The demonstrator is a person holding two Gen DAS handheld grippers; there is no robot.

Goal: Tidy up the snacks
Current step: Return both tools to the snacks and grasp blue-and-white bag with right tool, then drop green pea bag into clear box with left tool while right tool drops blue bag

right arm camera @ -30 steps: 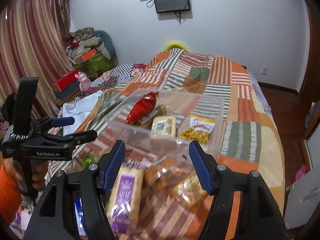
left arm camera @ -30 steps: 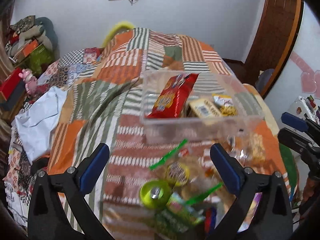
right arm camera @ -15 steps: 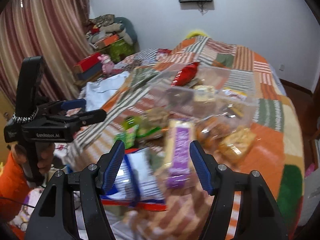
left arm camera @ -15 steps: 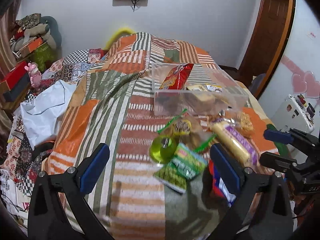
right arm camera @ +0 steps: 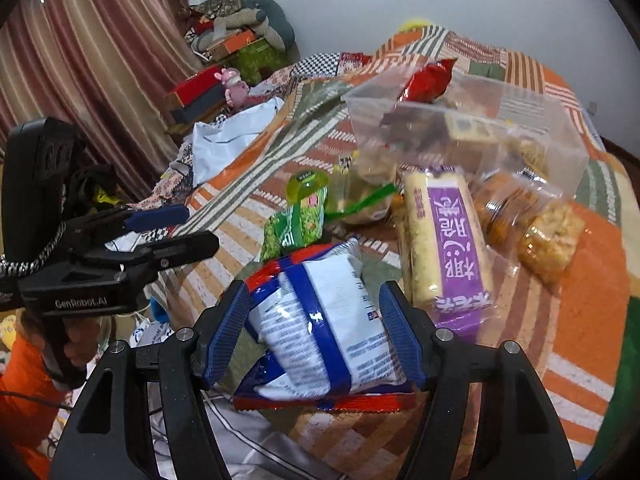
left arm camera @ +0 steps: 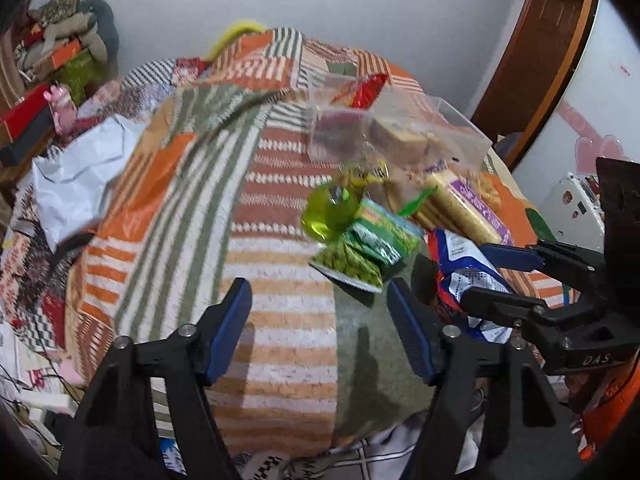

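A clear plastic box (left arm camera: 400, 132) (right arm camera: 480, 136) stands on the patchwork bedspread and holds a red bag (left arm camera: 366, 90) and other packs. In front of it lie a green jelly cup (left arm camera: 328, 212), green snack packs (left arm camera: 360, 248) (right arm camera: 296, 224), a purple-labelled cracker pack (right arm camera: 444, 248) and a white-and-blue bag (right arm camera: 320, 320). My right gripper (right arm camera: 314, 334) is open astride that bag, one pad on each side of it. My left gripper (left arm camera: 320, 332) hovers over bare bedspread short of the green packs. Its jaws are closing with nothing between them.
Two clear packs of biscuits (right arm camera: 508, 208) lie right of the cracker pack. A white sheet (left arm camera: 76, 176), a red box (left arm camera: 24, 120) and a pink toy sit at the bed's left. A curtain (right arm camera: 80, 60) hangs left, a wooden door (left arm camera: 540, 60) is at the right.
Both grippers drew back from the box and sank toward the near end of the bed. The left jaws narrowed. The right gripper came down around the white-and-blue bag.
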